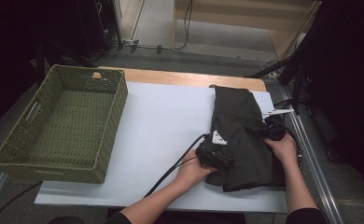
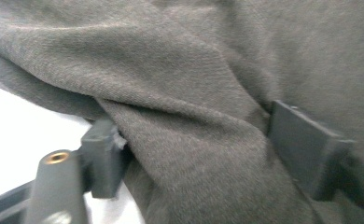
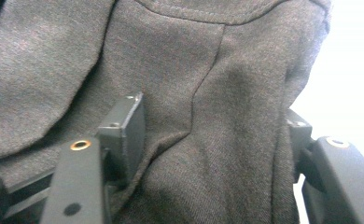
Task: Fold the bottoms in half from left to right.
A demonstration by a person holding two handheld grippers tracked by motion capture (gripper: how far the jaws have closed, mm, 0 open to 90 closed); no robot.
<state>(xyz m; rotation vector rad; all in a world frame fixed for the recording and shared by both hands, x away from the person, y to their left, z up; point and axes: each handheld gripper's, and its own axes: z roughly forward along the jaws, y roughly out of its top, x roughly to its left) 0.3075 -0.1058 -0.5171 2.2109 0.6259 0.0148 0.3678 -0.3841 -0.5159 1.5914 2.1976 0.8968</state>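
No brand, label or readable writing anywhere on the cloth or the basket. Off to the far left of the left gripper (image 1: 213,156), well apart: a green woven basket (image 1: 109,122), rectangular, slot handles cut into its walls, nothing visible inside. Under everything, a white sheet (image 1: 161,126) over a pale wooden table (image 1: 189,77).

Between and around both grippers: a dark grey garment (image 1: 240,121), folded into a long rectangle, soft knit with a fine ribbed grain, matte. Stitched seams in the right gripper view, one along a hem at the top, another running down the middle of the fabric (image 3: 208,70).

Left gripper at the garment's left edge, near corner, its grey three-cornered plate on top. In its own view, a thick fold of cloth (image 2: 194,140) bunched between the two black jaws and lying against both, white sheet just beyond the left jaw. Looks like a grasp on the fold, though how firmly the pads press is hard to tell from so close.

Right gripper (image 1: 274,132) at the garment's right edge, level with the left one. In its own view, a raised ridge of the same fabric (image 3: 222,158) filling the gap from jaw to jaw, puckered at the left jaw: clamped on the cloth.

Both hands close behind the grippers, cables trailing from each.
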